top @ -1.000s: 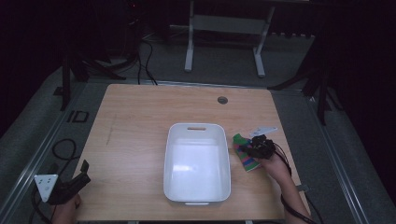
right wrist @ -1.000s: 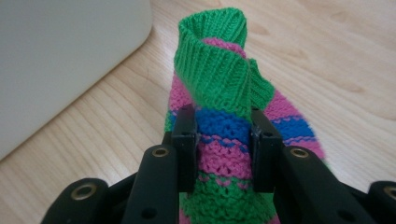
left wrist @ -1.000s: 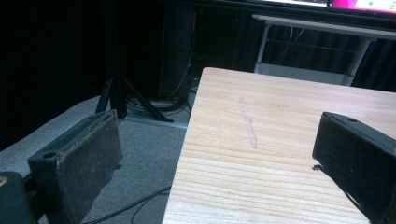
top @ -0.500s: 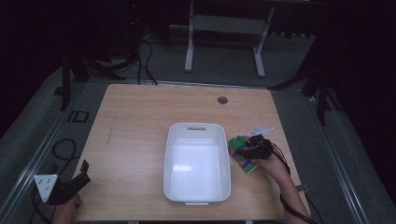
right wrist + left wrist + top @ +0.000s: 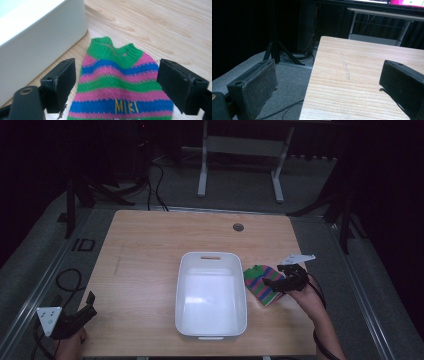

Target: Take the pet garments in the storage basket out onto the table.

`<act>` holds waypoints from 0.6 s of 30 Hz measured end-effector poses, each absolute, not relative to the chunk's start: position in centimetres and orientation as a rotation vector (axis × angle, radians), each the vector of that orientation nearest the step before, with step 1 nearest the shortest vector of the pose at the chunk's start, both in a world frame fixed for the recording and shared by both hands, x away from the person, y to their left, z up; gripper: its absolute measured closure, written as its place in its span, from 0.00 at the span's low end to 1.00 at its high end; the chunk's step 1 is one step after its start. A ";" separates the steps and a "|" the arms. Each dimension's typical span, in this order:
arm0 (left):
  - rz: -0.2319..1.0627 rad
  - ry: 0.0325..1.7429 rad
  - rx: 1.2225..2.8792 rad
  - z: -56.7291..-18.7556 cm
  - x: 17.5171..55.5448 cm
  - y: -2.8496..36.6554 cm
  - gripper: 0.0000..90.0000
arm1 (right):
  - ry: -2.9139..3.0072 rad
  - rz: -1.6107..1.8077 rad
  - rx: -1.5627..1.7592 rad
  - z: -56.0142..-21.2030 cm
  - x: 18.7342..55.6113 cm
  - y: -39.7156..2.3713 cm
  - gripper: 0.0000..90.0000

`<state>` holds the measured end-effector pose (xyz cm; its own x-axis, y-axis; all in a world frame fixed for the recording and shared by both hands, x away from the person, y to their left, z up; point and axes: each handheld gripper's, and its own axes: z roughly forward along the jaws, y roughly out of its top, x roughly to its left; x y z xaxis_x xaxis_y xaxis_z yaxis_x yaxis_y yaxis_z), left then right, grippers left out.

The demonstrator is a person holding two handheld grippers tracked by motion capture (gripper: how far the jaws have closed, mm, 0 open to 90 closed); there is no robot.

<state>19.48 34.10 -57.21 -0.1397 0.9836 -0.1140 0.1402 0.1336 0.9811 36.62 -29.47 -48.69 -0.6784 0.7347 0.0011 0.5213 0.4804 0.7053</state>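
My right tongs point(image 5: 116, 82), jaws just opened wide, hover over the striped sweater point(image 5: 120, 92) at lower centre, beside the white tub point(image 5: 211, 292); my left tongs point(image 5: 329, 85) gape empty over the bench point(image 5: 362, 75).

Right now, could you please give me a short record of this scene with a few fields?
Item: striped knit sweater, flat on the table
Lettering: MIKI in yellow
Bin: white bin, left of the sweater, nothing inside
Right gripper: jaws just opened, wide above the sweater, not pressing it
Left gripper: open, at the table's near left corner
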 end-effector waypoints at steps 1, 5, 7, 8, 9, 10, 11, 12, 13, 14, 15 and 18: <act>1.135 1.474 1.158 -57.2 19.5 34.1 0.02 | 2.416 1.019 1.068 -48.7 36.4 -29.8 0.17; 1.134 1.474 1.159 -57.2 19.5 34.1 0.02 | 2.373 1.066 1.080 -48.9 35.5 -31.0 0.15; 1.132 1.474 1.160 -57.2 19.5 34.1 0.02 | 2.362 1.064 1.084 -49.2 35.0 -31.4 0.15; 1.132 1.473 1.160 -57.2 19.5 34.1 0.02 | 2.350 1.067 1.088 -49.3 34.8 -31.7 0.15; 1.132 1.472 1.160 -57.2 19.5 34.1 0.02 | 2.338 1.071 1.093 -49.4 34.6 -31.9 0.15; 1.132 1.472 1.160 -57.2 19.5 34.1 0.02 | 2.316 1.080 1.095 -49.5 34.3 -32.3 0.15; 1.132 1.472 1.161 -57.2 19.5 34.1 0.02 | 2.292 1.085 1.100 -49.7 34.1 -32.6 0.15; 1.133 1.472 1.160 -57.2 19.5 34.1 0.02 | 2.268 1.078 1.106 -49.9 33.8 -32.9 0.15; 1.133 1.471 1.160 -57.2 19.5 34.1 0.02 | 2.249 1.081 1.116 -50.0 33.6 -33.2 0.15; 1.134 1.470 1.159 -57.2 19.5 34.1 0.02 | 2.240 1.088 1.122 -50.2 33.5 -33.4 0.15; 1.135 1.470 1.160 -57.2 19.5 34.1 0.02 | 2.228 1.096 1.131 -50.4 33.3 -33.7 0.15; 1.137 1.470 1.160 -57.2 19.5 34.1 0.02 | 2.182 1.129 1.148 -51.2 32.4 -34.6 0.15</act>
<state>19.47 34.08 -57.21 -0.1373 0.9842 -0.1117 0.1391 0.1308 0.9816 32.41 -34.58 -51.25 -0.5671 0.8236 0.0013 0.4766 0.3269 0.8160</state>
